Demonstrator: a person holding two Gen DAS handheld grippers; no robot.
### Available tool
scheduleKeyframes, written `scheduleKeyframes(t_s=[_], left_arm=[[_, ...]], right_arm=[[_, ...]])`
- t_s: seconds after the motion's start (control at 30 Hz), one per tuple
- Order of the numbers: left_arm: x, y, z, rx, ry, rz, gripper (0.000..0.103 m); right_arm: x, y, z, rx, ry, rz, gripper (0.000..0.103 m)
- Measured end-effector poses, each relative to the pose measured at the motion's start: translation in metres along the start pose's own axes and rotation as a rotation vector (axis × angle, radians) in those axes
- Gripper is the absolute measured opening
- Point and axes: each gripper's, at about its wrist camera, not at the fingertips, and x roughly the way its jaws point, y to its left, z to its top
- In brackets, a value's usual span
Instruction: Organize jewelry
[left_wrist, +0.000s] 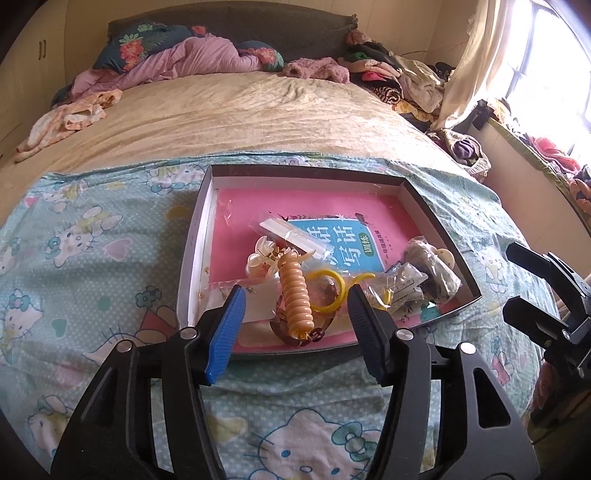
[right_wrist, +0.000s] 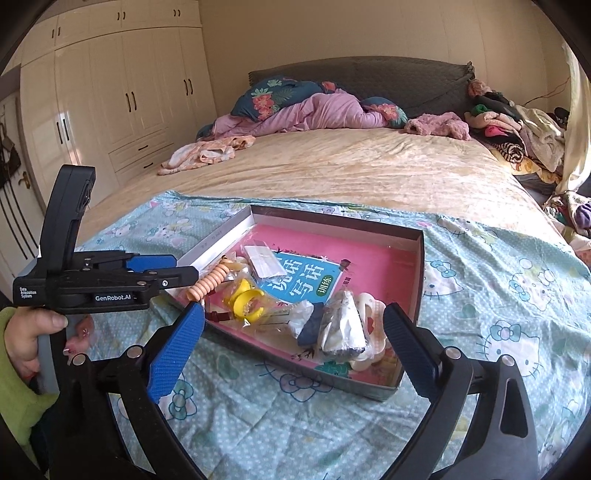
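Pink-lined shallow cardboard box on the bed already held the bagged jewelry, including a peach spiral hair tie; both the left gripper and right gripper stood released, empty; sorting appeared nearly complete.

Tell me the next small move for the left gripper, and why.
Probably draw the left gripper back, clear of the box. Its jaws stand open with nothing pressed between the pads; the peach spiral hair tie lies in the box between them, apparently already put down.
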Motion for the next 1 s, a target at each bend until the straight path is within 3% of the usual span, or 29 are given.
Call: scheduleKeyframes(t_s=[0.53, 0.63, 1.0], left_arm=[[-0.063, -0.022, -0.016, 0.014, -0.094, 0.021, 0.083], [-0.075, -0.025, -0.023, 0.013, -0.116, 0.027, 0.093], [-0.106, -0.038, -0.055, 0.027, -0.169, 0.045, 0.093]], right_arm=[[-0.055, 0.02, -0.005, -0.014, -0.072, -0.006, 0.098], [-0.063, 0.025, -0.008, -0.012, -0.08, -0.003, 0.098], [-0.084, 0.036, -0.029, 0.008, -0.098, -0.006, 0.098]])
